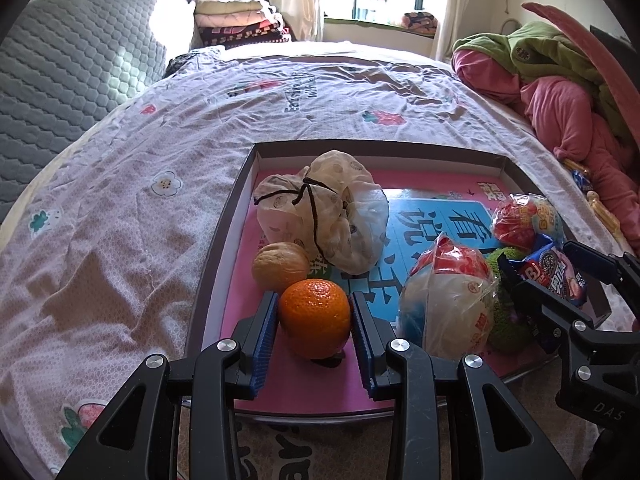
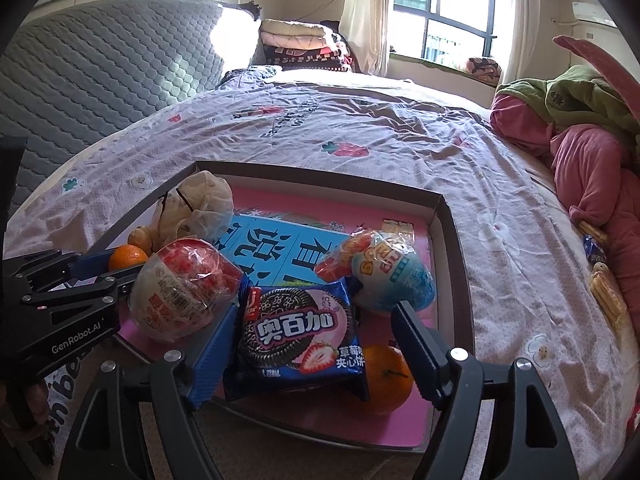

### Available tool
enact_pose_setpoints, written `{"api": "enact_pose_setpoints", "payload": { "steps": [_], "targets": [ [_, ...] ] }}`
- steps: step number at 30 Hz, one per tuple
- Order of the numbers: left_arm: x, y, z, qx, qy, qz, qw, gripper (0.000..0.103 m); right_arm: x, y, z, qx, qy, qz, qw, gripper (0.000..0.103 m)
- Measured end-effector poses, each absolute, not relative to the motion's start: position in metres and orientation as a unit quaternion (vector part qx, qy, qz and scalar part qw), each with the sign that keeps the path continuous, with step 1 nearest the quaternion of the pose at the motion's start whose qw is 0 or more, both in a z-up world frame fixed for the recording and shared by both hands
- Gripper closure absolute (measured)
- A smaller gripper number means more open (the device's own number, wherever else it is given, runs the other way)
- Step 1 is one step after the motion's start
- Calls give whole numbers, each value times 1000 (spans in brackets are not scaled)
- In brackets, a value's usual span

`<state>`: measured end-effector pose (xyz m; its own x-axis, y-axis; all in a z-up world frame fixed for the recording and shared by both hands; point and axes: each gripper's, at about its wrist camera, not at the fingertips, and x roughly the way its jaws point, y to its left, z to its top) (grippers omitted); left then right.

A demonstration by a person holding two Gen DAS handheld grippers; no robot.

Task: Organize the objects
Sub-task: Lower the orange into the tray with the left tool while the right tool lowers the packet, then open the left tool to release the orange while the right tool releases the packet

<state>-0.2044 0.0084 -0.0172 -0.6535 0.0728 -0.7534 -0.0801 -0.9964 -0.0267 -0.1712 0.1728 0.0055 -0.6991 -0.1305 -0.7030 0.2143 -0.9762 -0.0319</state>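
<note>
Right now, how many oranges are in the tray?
2. One orange sits between the left gripper's pads near the walnut; the second lies partly under the cookie pack. More may be hidden.

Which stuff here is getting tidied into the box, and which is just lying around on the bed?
Being tidied:
- orange in left gripper
- cookie packet between right gripper fingers
- box
- walnut
- drawstring pouch

Lying around:
- pink clothes
- folded blankets

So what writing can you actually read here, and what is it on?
"奥百加": blue cookie packet.
"GenRobot.AI": left gripper body.
"DAS": right gripper body.
"看", upside down: tray floor; the rest is covered.
Snack-ball wrappers, bedsheet lettering: too blurred to read.
</note>
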Motion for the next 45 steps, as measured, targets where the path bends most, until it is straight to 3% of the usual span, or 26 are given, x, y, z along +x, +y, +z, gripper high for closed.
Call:
{"api": "enact_pose_setpoints", "payload": {
  "steps": [15,31,45],
  "targets": [
    [-196,7,-5,-401,4,915,42,65,-169,175,13,367,51,-924,92,24],
    [-183,7,11,-383,9,923,39,46,-161,177,27,348,47,-932,90,24],
    [-169,5,28,-357,3,933,33,37,-148,172,42,326,46,-940,95,20]
  ]
}}
